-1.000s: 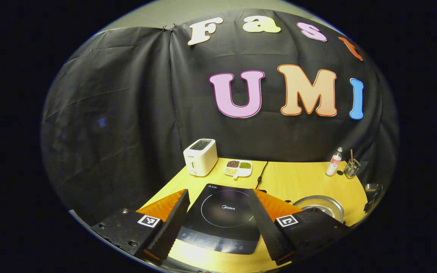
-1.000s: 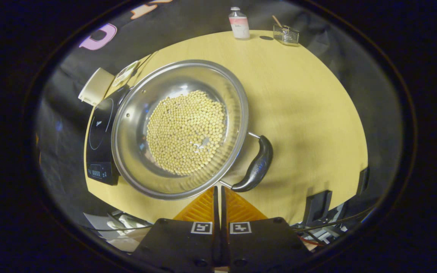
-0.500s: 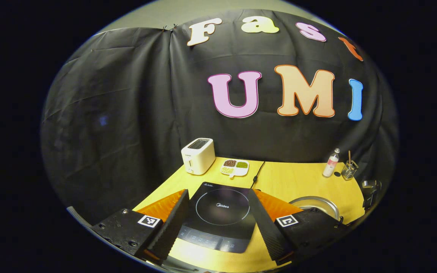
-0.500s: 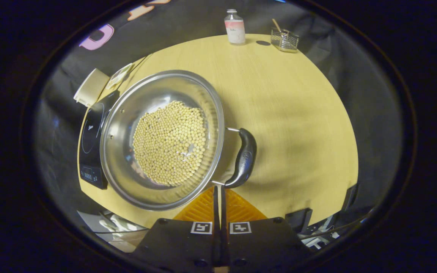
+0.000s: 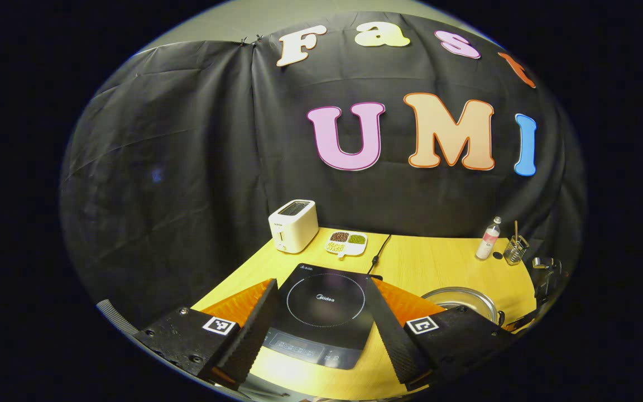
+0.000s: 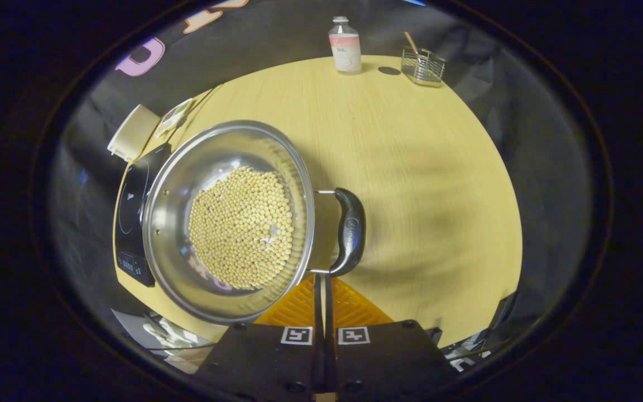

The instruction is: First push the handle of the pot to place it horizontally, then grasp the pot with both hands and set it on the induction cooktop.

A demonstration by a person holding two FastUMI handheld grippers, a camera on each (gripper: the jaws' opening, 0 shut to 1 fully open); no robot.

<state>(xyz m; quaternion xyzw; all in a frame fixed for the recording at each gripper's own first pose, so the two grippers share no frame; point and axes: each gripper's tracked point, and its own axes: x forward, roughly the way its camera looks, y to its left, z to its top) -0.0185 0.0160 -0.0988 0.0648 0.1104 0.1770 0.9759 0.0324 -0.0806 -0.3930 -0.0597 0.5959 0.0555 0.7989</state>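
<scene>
Left claw (image 5: 321, 282): two long wedge-shaped fingers (image 5: 252, 329) with finely ribbed inner faces, each bolted to a matte black block (image 5: 187, 343). Each block carries a square black-and-white tag (image 5: 219, 325) and round screw heads (image 5: 181, 310).

Right claw (image 6: 322, 276): same build. Grid-patterned upper faces on its fingers, paired square tags (image 6: 296, 335) side by side, black blocks with screws (image 6: 409, 322) at the corners.

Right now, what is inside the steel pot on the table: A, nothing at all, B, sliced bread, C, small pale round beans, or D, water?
C: in the right gripper view the pot holds a layer of small pale round beans across its bottom, with its black handle just ahead of the shut right gripper.
</scene>
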